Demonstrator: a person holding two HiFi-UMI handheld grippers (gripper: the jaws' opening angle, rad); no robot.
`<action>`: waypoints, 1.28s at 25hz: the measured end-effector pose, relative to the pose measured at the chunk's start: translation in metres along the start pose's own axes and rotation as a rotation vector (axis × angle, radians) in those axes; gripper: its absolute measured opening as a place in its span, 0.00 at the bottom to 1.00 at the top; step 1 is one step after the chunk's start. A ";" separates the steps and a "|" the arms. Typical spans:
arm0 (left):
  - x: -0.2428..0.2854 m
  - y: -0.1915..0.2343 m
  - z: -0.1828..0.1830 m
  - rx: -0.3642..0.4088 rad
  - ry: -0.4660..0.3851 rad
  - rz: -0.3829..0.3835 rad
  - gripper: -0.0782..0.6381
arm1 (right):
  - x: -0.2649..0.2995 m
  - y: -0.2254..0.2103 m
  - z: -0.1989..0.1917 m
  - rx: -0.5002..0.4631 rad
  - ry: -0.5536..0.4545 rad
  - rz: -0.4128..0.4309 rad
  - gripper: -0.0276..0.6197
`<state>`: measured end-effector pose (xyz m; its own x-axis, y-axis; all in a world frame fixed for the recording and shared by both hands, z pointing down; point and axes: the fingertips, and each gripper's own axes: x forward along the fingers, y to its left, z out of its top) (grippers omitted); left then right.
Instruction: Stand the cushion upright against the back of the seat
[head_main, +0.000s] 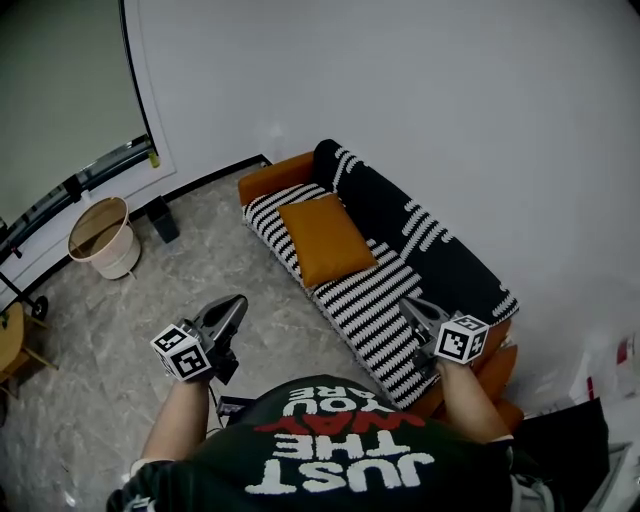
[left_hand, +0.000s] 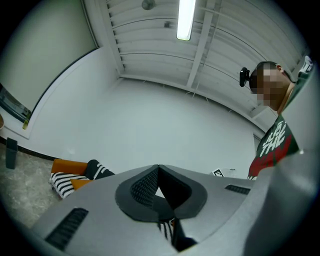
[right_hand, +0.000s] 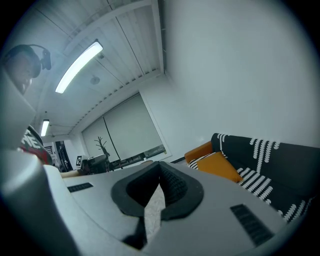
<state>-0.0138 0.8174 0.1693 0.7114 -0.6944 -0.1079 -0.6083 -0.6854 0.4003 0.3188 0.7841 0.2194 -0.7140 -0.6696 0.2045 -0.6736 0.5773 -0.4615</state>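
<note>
An orange cushion lies flat on the striped seat of a sofa that stands against the white wall. The sofa's black backrest with white marks runs behind it. My left gripper is shut and empty, over the floor in front of the sofa and short of the cushion. My right gripper is shut and empty too, above the seat's front part, to the right of the cushion. In the right gripper view the cushion shows beyond the shut gripper. The left gripper view has the sofa's end at lower left.
A round beige basket stands on the marbled floor at left, near a dark box by the wall. A wooden stool edge is at far left. An orange armrest closes the sofa's far end. Bags sit at right.
</note>
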 end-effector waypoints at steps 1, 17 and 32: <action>0.003 -0.005 -0.003 0.000 0.004 0.007 0.12 | -0.004 -0.004 -0.002 0.005 0.003 0.006 0.08; 0.027 0.052 0.007 -0.012 0.019 0.025 0.12 | 0.066 -0.041 0.010 0.044 0.034 0.025 0.08; 0.114 0.329 0.086 -0.098 0.115 -0.177 0.12 | 0.312 -0.073 0.078 0.072 0.041 -0.164 0.09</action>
<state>-0.1633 0.4936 0.2104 0.8427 -0.5320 -0.0824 -0.4375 -0.7660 0.4710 0.1603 0.4964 0.2495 -0.6036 -0.7316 0.3170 -0.7676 0.4256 -0.4793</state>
